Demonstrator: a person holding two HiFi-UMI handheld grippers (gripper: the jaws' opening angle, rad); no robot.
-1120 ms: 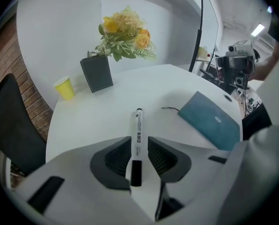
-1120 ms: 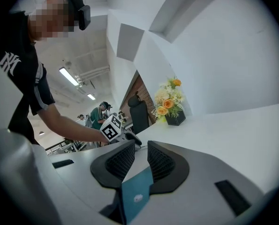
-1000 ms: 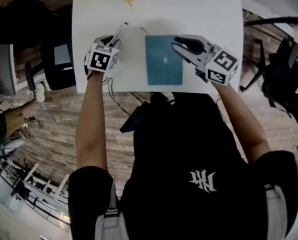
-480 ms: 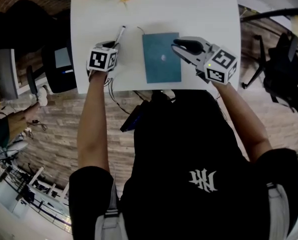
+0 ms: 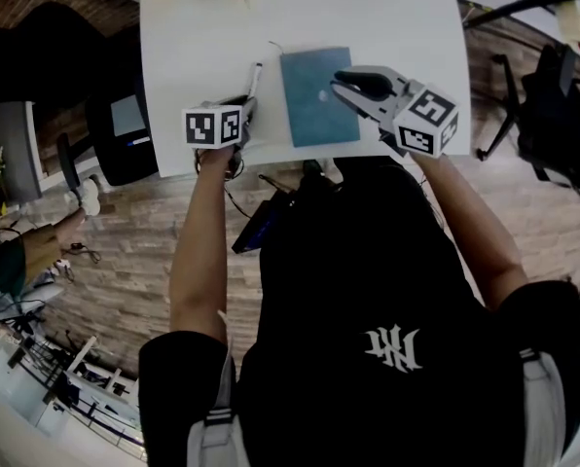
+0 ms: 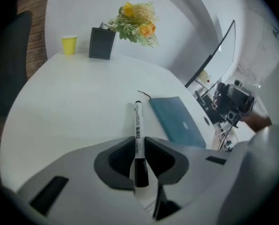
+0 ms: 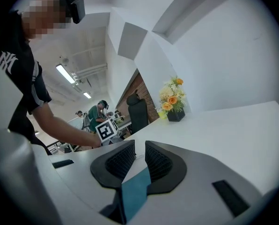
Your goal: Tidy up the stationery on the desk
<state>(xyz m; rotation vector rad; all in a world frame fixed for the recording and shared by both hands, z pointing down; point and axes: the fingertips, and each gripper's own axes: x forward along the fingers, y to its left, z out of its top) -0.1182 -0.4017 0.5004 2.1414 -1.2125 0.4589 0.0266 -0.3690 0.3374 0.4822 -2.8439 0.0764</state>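
My left gripper (image 5: 243, 105) (image 6: 138, 142) is shut on a black-and-white marker pen (image 5: 252, 78) (image 6: 137, 121), which points away from me over the white desk (image 5: 387, 17). Just right of the pen, a teal notebook (image 5: 316, 95) (image 6: 177, 121) lies flat near the desk's front edge. My right gripper (image 5: 341, 82) (image 7: 139, 146) hovers over the notebook's right part. Its jaws stand a narrow gap apart with nothing between them, and the teal notebook (image 7: 135, 193) shows below through the gap.
A bunch of yellow and orange flowers (image 6: 135, 25) (image 7: 171, 97) in a dark pot (image 6: 102, 42) and a yellow cup (image 6: 69, 44) stand at the desk's far side. Black chairs (image 5: 548, 115) stand on the brick floor to the right, and other people work in the background.
My left gripper has moved right, toward the notebook and the desk's front edge, taking the pen with it. The right gripper has stayed over the notebook.
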